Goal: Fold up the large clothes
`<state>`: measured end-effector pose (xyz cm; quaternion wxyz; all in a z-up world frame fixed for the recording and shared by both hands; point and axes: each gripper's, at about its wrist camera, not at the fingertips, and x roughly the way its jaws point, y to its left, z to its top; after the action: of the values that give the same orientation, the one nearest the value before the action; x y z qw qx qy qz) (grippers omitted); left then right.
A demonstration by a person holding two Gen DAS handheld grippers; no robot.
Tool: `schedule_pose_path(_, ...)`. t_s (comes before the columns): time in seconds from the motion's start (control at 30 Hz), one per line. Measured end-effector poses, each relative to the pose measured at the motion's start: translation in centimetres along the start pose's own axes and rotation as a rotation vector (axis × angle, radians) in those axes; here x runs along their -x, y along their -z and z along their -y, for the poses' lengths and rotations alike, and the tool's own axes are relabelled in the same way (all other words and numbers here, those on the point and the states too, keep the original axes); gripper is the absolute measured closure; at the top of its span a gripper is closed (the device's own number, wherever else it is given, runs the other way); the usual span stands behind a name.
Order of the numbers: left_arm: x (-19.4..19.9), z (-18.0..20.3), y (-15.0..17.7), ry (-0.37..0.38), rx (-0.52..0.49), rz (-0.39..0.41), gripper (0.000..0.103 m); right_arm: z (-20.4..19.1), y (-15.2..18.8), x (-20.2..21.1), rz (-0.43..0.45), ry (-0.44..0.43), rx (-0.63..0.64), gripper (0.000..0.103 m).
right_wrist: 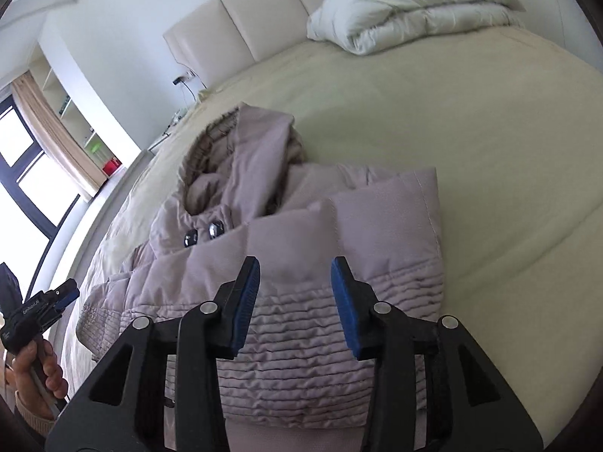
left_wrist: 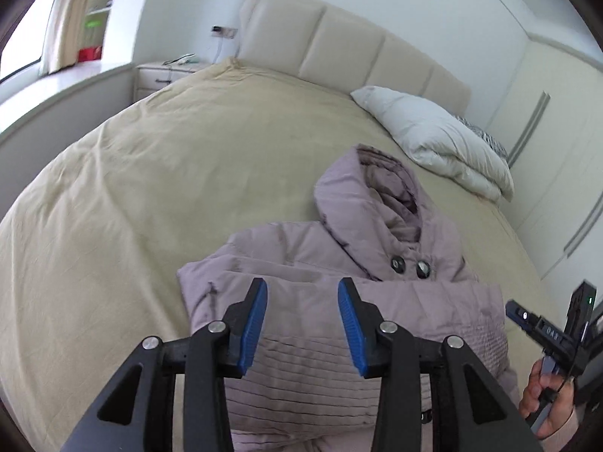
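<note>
You have a wide bed (left_wrist: 150, 173) in front of you, covered edge to edge by a beige sheet with soft creases, and backed by a cream padded headboard (left_wrist: 339, 49) in upright panels. Directly on the sheet lies a mauve quilted hooded coat (right_wrist: 301, 263), partly folded, front side up, its hood (left_wrist: 361, 199) pointing toward the headboard and two dark buttons showing at the collar. Well apart from it, up by the headboard's far end, sits a white folded duvet (right_wrist: 407, 7), also resting on the sheet.
</note>
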<state>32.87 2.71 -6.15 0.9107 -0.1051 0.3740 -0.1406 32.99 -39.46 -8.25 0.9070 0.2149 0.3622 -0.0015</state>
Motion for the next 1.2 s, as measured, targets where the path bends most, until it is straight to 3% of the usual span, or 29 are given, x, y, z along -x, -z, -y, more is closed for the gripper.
schedule_pose_path(0.03, -1.0, 1.1, 0.4, -0.004, -0.049, -0.018, 0.061, -0.5, 0.1, -0.2, 0.006, 0.013, 0.023, 0.046)
schedule_pose_path(0.07, -2.5, 1.6, 0.9, -0.013, -0.072, -0.051, 0.061, -0.7, 0.4, -1.0, -0.017, 0.034, 0.047, 0.039)
schedule_pose_path(0.1, -4.2, 1.6, 1.6, -0.014, -0.066, -0.100, 0.062, -0.6, 0.9, -2.6, -0.073, 0.060, 0.063, 0.030)
schedule_pose_path(0.13, -5.5, 1.3, 2.2, -0.019, -0.055, -0.129, 0.062, -0.2, 1.7, -4.7, -0.159, 0.084, 0.072, 0.029)
schedule_pose_path(0.23, -5.7, 1.3, 2.5, -0.030, -0.071, -0.117, 0.062, -1.5, 2.5, -5.1, -0.116, 0.109, 0.147, 0.030)
schedule_pose_path(0.33, -3.8, 1.5, 1.1, -0.031, -0.053, -0.070, 0.060, -1.7, 1.7, -3.4, -0.064, 0.065, 0.087, 0.029)
schedule_pose_path(0.43, -3.5, 3.1, -1.8, -0.051, -0.084, -0.012, 0.036, -2.5, 0.1, -0.9, 0.043, -0.041, 0.047, 0.029)
schedule_pose_path(0.47, -4.0, 3.8, -3.0, -0.062, -0.101, 0.001, 0.034, -2.7, -0.5, -0.8, 0.055, -0.060, 0.045, 0.029)
schedule_pose_path(0.57, -6.9, 5.9, -6.5, -0.089, -0.130, 0.003, 0.032, -4.0, -2.1, -1.5, 0.066, -0.094, 0.060, 0.029)
schedule_pose_path(0.63, -9.7, 7.3, -8.4, -0.086, -0.137, -0.037, 0.028, -4.4, -2.2, -2.5, 0.053, -0.083, 0.077, 0.029)
schedule_pose_path(0.77, -15.4, 9.9, -11.1, -0.129, -0.166, -0.099, 0.028, -3.7, -0.1, -7.0, -0.086, -0.023, 0.094, 0.029)
schedule_pose_path(0.87, -19.1, 11.2, -12.9, -0.172, -0.180, -0.120, 0.023, -3.4, 1.9, -8.1, -0.008, -0.038, 0.145, 0.027)
schedule_pose_path(1.0, -23.8, 11.4, -14.7, -0.232, -0.170, -0.163, 0.022, -3.2, 2.5, -8.3, 0.028, -0.072, 0.148, 0.024)
schedule_pose_path(1.03, -24.7, 11.1, -14.8, -0.234, -0.157, -0.178, 0.023, -3.0, 2.6, -8.3, 0.034, -0.081, 0.143, 0.024)
schedule_pose_path(1.1, -26.0, 10.1, -14.8, -0.206, -0.105, -0.214, 0.045, -2.6, 2.7, -8.1, 0.042, -0.095, 0.137, 0.024)
schedule_pose_path(1.13, -26.3, 9.5, -14.7, -0.186, -0.071, -0.233, 0.063, -2.5, 2.7, -8.1, 0.044, -0.101, 0.133, 0.024)
schedule_pose_path(1.2, -25.9, 8.6, -14.4, -0.176, -0.052, -0.219, 0.074, -2.4, 2.8, -8.0, 0.047, -0.108, 0.130, 0.024)
